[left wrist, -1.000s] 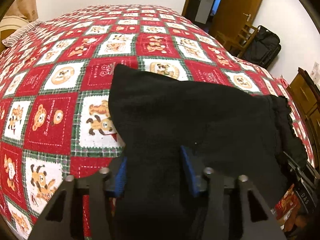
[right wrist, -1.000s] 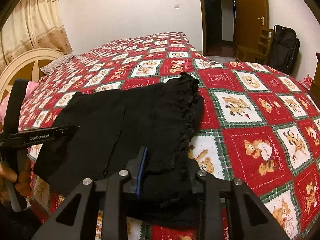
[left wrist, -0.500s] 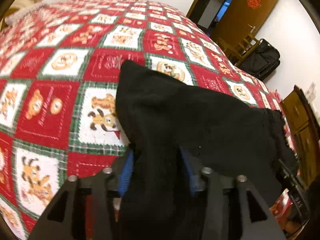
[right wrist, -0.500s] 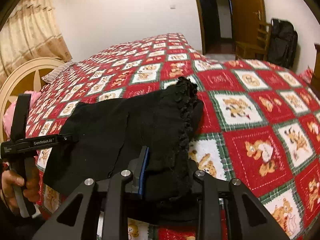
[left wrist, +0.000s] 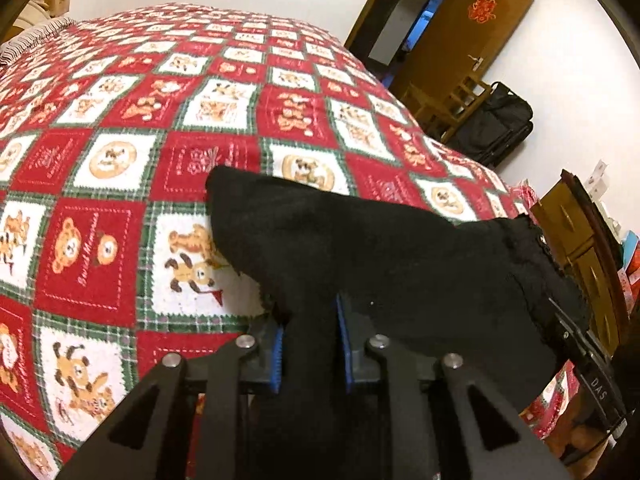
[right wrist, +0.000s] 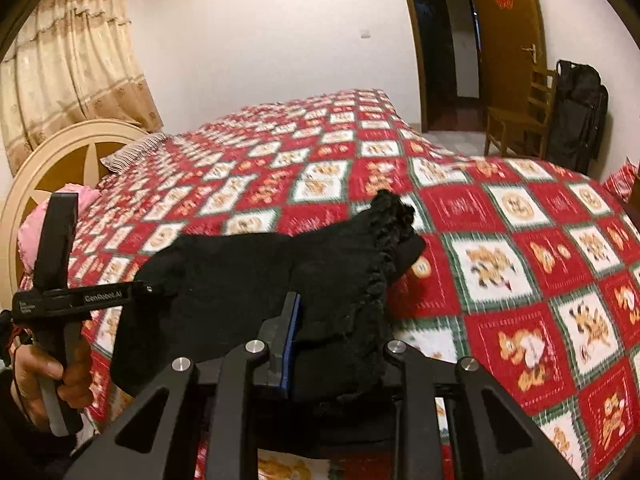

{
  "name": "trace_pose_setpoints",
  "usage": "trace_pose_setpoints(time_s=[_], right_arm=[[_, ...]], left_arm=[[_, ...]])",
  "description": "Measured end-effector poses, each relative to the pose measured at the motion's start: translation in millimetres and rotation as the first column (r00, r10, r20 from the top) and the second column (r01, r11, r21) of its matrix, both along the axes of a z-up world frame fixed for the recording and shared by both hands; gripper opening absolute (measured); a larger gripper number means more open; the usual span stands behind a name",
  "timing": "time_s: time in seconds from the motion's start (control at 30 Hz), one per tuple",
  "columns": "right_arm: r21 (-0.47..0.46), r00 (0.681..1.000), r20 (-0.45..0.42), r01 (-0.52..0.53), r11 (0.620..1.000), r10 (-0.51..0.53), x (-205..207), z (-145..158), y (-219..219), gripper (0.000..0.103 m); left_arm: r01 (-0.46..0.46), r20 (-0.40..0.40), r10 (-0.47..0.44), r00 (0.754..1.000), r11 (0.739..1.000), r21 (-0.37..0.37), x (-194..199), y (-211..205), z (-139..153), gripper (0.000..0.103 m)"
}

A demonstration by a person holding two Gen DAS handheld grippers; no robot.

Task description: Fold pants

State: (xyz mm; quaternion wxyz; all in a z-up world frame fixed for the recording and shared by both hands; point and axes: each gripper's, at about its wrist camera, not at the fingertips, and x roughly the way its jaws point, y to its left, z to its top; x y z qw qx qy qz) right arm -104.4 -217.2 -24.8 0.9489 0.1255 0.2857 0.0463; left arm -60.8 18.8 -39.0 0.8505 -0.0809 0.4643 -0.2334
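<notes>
Item: black pants (left wrist: 380, 256), soft matte knit, folded into a thick slab with a gathered, ruffled waistband edge (right wrist: 390, 236). Location: near edge of the bed, on the quilt (left wrist: 120, 184), the near side lifted off it and sagging between two grips; far corner at 12 o'clock from the left tongs rests on the quilt.

Left tongs (left wrist: 310, 346): black angular frame, bolt heads of bright metal, blue ribbed pads. Jaws closing, a bunched fold of the black cloth pinched between the pads.

Right tongs (right wrist: 336, 344): same build; one blue pad visible at left, the other hidden under cloth. Jaws closing, the waistband end clamped between them.

Left-hand tool as seen from the right wrist view at 9 o'clock: flat black bar lettered "GenRobot.AI", gripped by a hand (right wrist: 44, 376).

Quilt: red and white squares, green plaid borders, printed bears and dogs.

Surroundings: cream round headboard (right wrist: 52, 160), striped pillow (right wrist: 132, 156), beige patterned curtain (right wrist: 72, 64), wooden chair (right wrist: 524, 120), black bag (right wrist: 580, 112), brown door (left wrist: 460, 36).
</notes>
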Motion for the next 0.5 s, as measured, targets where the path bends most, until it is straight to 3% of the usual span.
trace_pose_setpoints(time_s=[0.2,0.33,0.4,0.43,0.5], right_arm=[[0.003,0.998,0.038,-0.051,0.999,0.051,12,17,13,0.021],[-0.044,0.987,0.109,-0.117,0.992,0.121,26,43,39,0.019],[-0.087,0.984,0.118,-0.126,0.988,0.136,36,52,51,0.019],[-0.086,0.984,0.117,-0.122,0.989,0.132,41,53,51,0.019],[0.003,0.986,0.102,-0.131,0.991,0.130,43,47,37,0.025]], left_arm=[[-0.058,0.046,0.058,0.997,0.998,0.002,7,23,18,0.022],[-0.077,0.015,0.078,0.997,0.995,-0.056,19,46,22,0.022],[-0.086,0.014,0.087,0.996,0.996,-0.037,22,50,22,0.022],[-0.085,0.010,0.085,0.996,0.996,-0.013,22,48,19,0.022],[-0.074,0.011,0.073,0.997,0.997,0.011,18,45,13,0.022]])
